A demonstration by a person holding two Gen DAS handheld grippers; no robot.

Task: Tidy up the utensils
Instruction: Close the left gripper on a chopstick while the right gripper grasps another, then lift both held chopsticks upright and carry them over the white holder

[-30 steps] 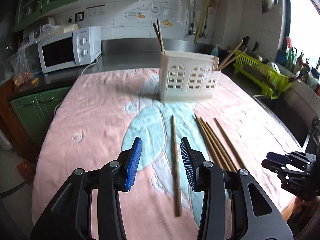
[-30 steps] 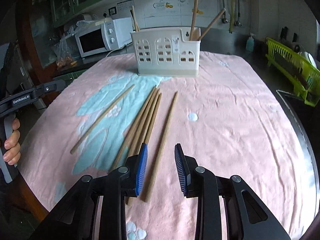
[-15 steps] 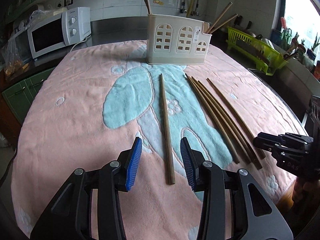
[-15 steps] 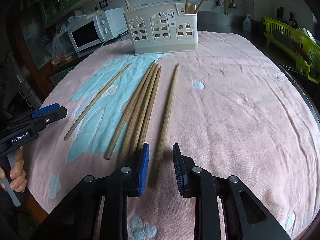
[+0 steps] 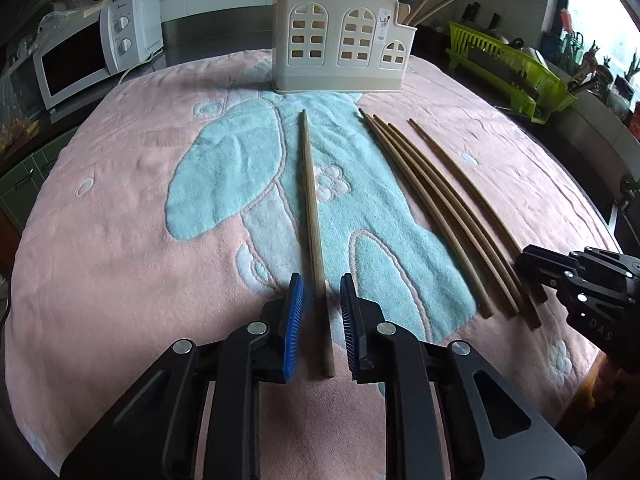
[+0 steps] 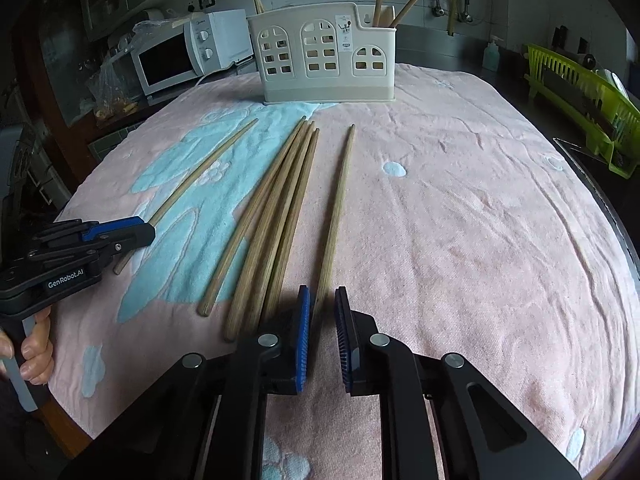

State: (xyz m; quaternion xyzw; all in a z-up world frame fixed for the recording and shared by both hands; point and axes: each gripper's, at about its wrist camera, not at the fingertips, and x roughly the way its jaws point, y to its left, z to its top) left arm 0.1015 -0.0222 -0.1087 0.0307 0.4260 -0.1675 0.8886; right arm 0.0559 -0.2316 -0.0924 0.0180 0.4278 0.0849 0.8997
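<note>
Several wooden chopsticks lie on a pink and blue towel. My left gripper straddles the near end of a lone chopstick; its jaws are closing, and a gap still shows on each side of the stick. My right gripper straddles the near end of the rightmost chopstick; its jaws are closing too, with only slim gaps left. Three more chopsticks lie bundled between them. A cream utensil holder stands at the far side with chopsticks upright in it.
A white microwave sits at the back left on the counter. A green dish rack stands at the right. The towel's edge drops off just behind both grippers. A hand holds the left gripper's handle.
Both grippers have sunk toward the towel and come over the chopsticks' near ends. The jaws of both have narrowed around one chopstick each.
</note>
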